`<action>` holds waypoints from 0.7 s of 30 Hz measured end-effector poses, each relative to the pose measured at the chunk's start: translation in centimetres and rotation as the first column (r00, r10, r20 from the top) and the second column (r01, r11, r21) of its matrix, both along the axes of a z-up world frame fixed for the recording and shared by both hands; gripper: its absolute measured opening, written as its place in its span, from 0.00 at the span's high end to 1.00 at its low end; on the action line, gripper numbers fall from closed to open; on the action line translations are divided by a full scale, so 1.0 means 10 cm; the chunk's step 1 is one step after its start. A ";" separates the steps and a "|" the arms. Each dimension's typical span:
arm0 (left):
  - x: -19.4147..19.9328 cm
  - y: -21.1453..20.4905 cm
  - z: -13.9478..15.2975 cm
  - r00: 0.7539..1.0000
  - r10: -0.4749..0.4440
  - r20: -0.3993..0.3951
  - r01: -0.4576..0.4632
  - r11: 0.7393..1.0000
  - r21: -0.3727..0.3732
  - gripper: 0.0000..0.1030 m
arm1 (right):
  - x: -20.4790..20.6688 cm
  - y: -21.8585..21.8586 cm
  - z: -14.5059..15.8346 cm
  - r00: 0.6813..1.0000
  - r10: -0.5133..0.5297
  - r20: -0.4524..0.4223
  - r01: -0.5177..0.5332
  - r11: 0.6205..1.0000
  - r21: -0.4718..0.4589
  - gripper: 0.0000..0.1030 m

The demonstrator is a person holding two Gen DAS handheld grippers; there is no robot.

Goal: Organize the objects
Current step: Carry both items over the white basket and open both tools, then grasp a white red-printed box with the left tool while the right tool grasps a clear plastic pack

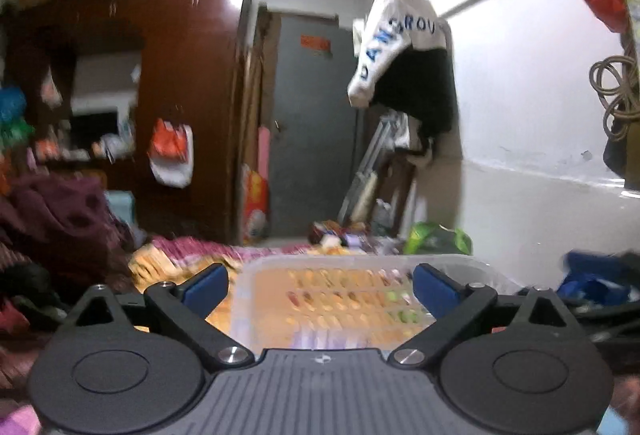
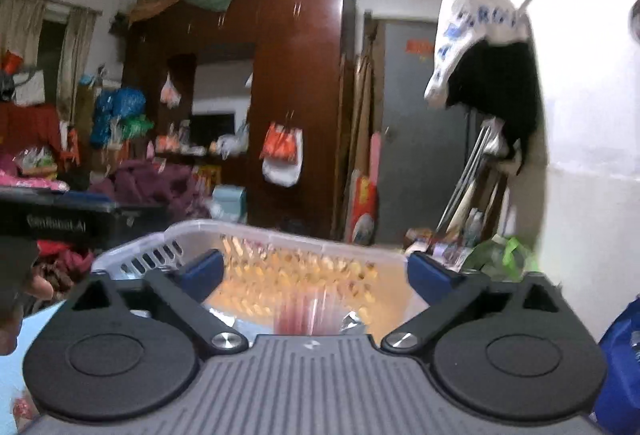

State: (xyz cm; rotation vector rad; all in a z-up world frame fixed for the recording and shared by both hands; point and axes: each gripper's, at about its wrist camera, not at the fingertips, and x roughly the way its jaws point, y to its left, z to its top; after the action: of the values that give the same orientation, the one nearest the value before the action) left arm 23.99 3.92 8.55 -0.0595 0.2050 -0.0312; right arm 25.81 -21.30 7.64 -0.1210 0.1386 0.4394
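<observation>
A translucent plastic basket [image 1: 360, 262] with slotted walls sits right in front of both grippers; it also shows in the right wrist view [image 2: 192, 229]. My left gripper [image 1: 320, 289] is open, blue pads wide apart, with the basket between and beyond them. My right gripper [image 2: 314, 275] is open too, above the basket's near side. A shiny wrapped packet [image 2: 304, 317] with a red blurred middle lies in the basket below it. Both views are motion-blurred. The left gripper's black body [image 2: 76, 221] shows at the left of the right wrist view.
A bed with a pink-yellow patterned cover [image 1: 168, 259] lies under the basket. A dark red blanket heap [image 1: 60, 219] is at left. A blue bag [image 2: 624, 355] is at right. A wardrobe [image 2: 296, 95], a grey door [image 1: 312, 123] and hanging clothes [image 1: 404, 55] stand behind.
</observation>
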 end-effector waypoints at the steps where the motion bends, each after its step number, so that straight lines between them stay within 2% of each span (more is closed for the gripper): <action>1: -0.12 -0.02 -0.02 1.000 0.014 0.020 -0.014 1.000 0.023 0.03 | -0.11 -0.05 0.00 1.000 0.010 0.009 -0.010 1.000 0.006 0.00; 3: -0.39 -0.05 -0.07 0.999 0.027 0.030 -0.028 0.999 0.042 0.03 | -0.35 -0.16 -0.05 0.999 0.034 -0.020 -0.034 0.999 0.027 0.00; 6: -0.75 -0.06 -0.13 0.999 -0.006 0.038 0.005 1.000 0.028 0.03 | -0.81 -0.34 -0.26 0.998 0.011 -0.058 -0.009 1.000 0.020 0.00; 10: -1.07 -0.10 -0.18 0.999 -0.020 0.050 0.019 0.999 0.029 0.03 | -1.25 -0.55 -0.55 0.998 0.038 -0.047 -0.038 0.999 0.020 0.00; 14: -1.20 -0.22 -0.22 0.999 -0.006 0.046 0.003 0.998 0.069 0.03 | -1.39 -0.71 -0.66 0.996 0.043 -0.077 -0.036 0.995 0.094 0.00; 18: -1.27 -0.31 -0.30 1.000 -0.001 0.019 -0.001 0.992 0.124 0.03 | -1.41 -0.79 -0.63 0.997 0.032 -0.067 -0.024 0.993 0.118 0.00; 21: -1.35 -0.31 -0.38 1.000 0.003 0.018 -0.005 0.993 0.119 0.03 | -1.51 -0.82 -0.72 0.997 0.035 -0.068 -0.026 0.991 0.128 0.00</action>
State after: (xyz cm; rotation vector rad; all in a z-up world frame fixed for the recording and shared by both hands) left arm 10.46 0.84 4.77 0.0595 0.1888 -0.0156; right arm 10.69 -29.52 0.46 0.0177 0.1774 0.4822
